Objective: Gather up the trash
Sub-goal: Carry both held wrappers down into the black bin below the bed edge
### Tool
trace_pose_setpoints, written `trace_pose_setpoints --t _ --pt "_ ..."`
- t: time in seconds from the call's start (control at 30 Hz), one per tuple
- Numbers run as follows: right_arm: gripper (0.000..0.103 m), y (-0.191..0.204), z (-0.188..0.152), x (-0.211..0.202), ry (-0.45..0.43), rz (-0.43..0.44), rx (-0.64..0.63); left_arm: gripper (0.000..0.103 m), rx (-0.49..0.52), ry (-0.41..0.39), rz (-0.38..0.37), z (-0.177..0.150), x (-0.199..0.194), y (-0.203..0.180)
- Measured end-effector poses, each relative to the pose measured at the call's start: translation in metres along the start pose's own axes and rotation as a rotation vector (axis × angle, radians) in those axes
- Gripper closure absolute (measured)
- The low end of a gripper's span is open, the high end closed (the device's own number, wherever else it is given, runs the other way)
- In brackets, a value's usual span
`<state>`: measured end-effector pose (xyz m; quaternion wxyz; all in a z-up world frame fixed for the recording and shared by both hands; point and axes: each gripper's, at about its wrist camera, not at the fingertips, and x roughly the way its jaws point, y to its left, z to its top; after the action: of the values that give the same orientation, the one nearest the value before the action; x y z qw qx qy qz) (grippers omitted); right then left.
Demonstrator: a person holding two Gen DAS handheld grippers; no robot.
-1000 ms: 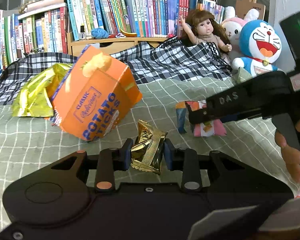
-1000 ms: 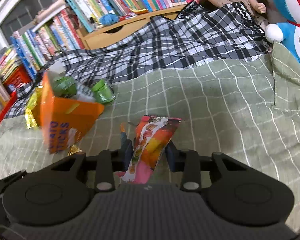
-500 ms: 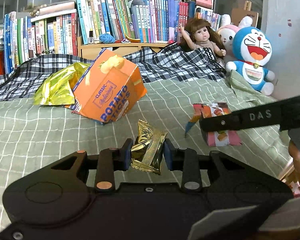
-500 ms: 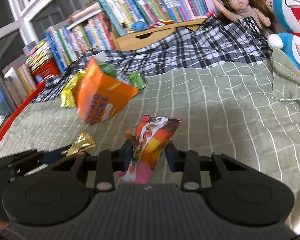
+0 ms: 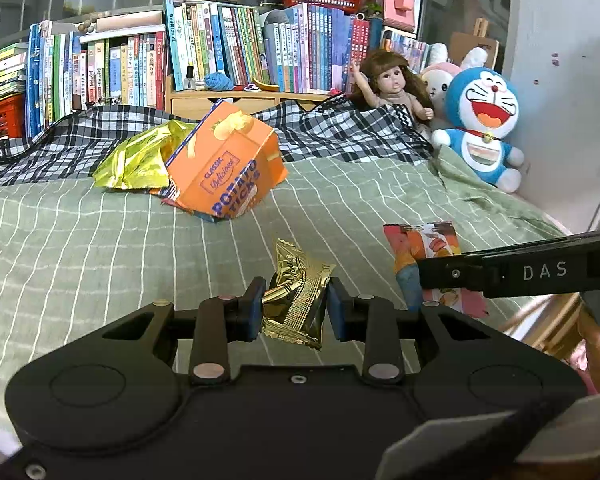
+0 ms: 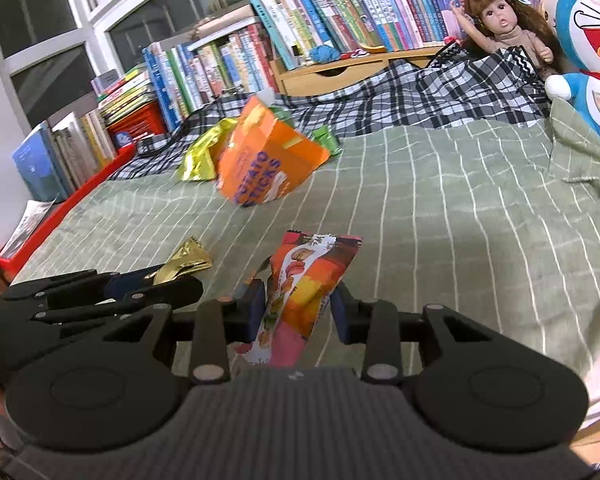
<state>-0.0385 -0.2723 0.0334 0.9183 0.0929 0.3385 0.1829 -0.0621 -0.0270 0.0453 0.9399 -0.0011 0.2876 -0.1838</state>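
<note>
Right, left gripper (image 5: 295, 309): clamped on a crumpled gold foil wrapper (image 5: 298, 297), which sticks up between the blue pads, clear of the bed.
Right gripper (image 6: 299, 309): closed on a long orange-and-pink printed snack packet (image 6: 306, 285), gripped around its middle, the top end tilted up and to the right, the pink lower end hanging toward the gripper body.
The two grippers: side by side above the near part of the bed, each showing in the other's view.
Bed cover: green bedspread with thin white grid lines (image 5: 80, 248), a black-and-white plaid blanket (image 5: 340, 136) bunched along the far edge.
Trash still on the bed: an orange cardboard "Potato Sticks" box (image 5: 228, 168) tipped on one corner, touching a shiny yellow-green foil bag (image 5: 140, 158) on its left; a small green wrapper (image 6: 326, 140) just behind the box.
Far side: a row of upright books (image 5: 220, 52), a brown-haired doll (image 5: 392, 84) and a blue-and-white cat plush toy (image 5: 484, 124) against the wall.
</note>
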Motion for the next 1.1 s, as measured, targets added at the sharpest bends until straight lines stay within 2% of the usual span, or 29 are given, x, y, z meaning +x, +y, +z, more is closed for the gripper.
trace_pose_setpoints --t 0.37,0.6,0.8,1.1 --pt "0.061 0.021 -0.050 -0.023 0.045 0.019 -0.050 0.072 -0.015 0.018 -0.006 -0.037 -0.047 -0.008" --pt "0.061 0.029 -0.082 -0.024 0.103 0.023 -0.074 0.072 -0.040 0.072 0.001 -0.065 -0.063 -0.005" --pt "0.060 0.027 -0.102 -0.013 0.158 0.014 -0.062 0.072 -0.067 0.133 0.020 -0.087 -0.059 0.001" --pt "0.059 0.026 -0.141 0.018 0.281 0.000 -0.039 0.072 -0.111 0.268 0.043 -0.125 -0.028 0.004"
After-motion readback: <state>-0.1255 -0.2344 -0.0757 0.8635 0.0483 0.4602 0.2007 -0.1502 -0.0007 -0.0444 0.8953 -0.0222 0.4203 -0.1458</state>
